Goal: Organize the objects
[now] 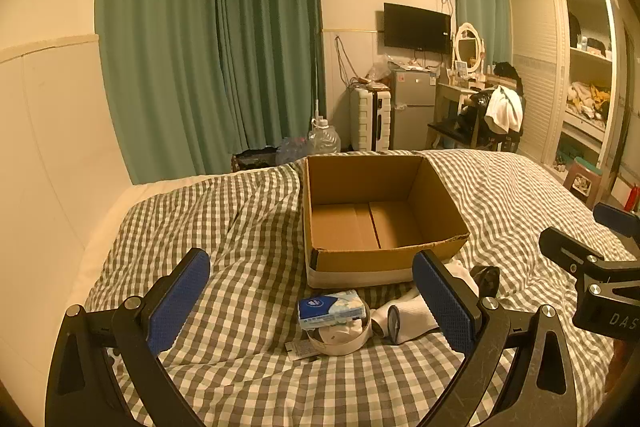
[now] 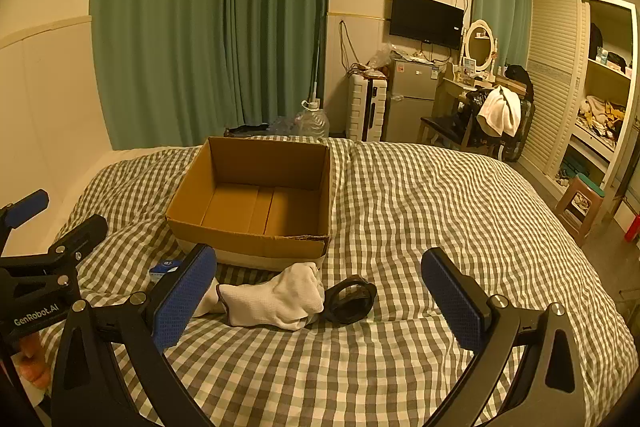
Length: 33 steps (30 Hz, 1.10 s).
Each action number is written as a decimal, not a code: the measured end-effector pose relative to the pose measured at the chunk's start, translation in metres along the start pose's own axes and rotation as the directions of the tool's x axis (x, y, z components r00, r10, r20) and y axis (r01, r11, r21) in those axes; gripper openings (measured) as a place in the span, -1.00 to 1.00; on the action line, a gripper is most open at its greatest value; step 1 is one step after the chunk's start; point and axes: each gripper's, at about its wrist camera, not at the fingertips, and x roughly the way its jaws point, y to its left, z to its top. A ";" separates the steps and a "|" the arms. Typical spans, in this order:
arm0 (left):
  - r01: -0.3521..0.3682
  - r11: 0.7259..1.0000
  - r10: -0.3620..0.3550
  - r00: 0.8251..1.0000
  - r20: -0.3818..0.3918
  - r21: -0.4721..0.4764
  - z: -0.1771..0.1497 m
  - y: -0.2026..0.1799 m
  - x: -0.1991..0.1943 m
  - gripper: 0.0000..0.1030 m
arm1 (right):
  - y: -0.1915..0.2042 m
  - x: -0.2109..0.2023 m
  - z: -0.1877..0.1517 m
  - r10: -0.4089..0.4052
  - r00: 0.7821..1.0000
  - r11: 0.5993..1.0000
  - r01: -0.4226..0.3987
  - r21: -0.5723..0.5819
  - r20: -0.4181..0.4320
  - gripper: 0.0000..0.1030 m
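Left wrist view: the left tongs stand wide apart and hold nothing, above a tissue pack that rests on a round white container on the checked bed. The empty cardboard box lies at 12 o'clock, just beyond. Best lowered straight, so both pads flank the pack's long sides (the soft wrapper will likely give).

Right wrist view: the right tongs are likewise spread and empty. A white sock lies between the pads, touching a black ring-shaped item at 3 o'clock of it; the box sits at 11 o'clock.
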 end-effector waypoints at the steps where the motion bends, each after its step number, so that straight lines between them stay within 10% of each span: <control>1: -0.001 1.000 0.001 1.000 -0.001 -0.001 0.000 0.000 0.000 1.00 | 0.000 0.000 0.000 0.001 1.000 1.000 -0.001 0.001 -0.002 0.99; 33: -0.011 1.000 0.011 1.000 -0.029 -0.014 0.000 0.003 0.006 1.00 | 0.004 0.006 0.001 0.002 1.000 1.000 -0.002 -0.010 -0.017 0.99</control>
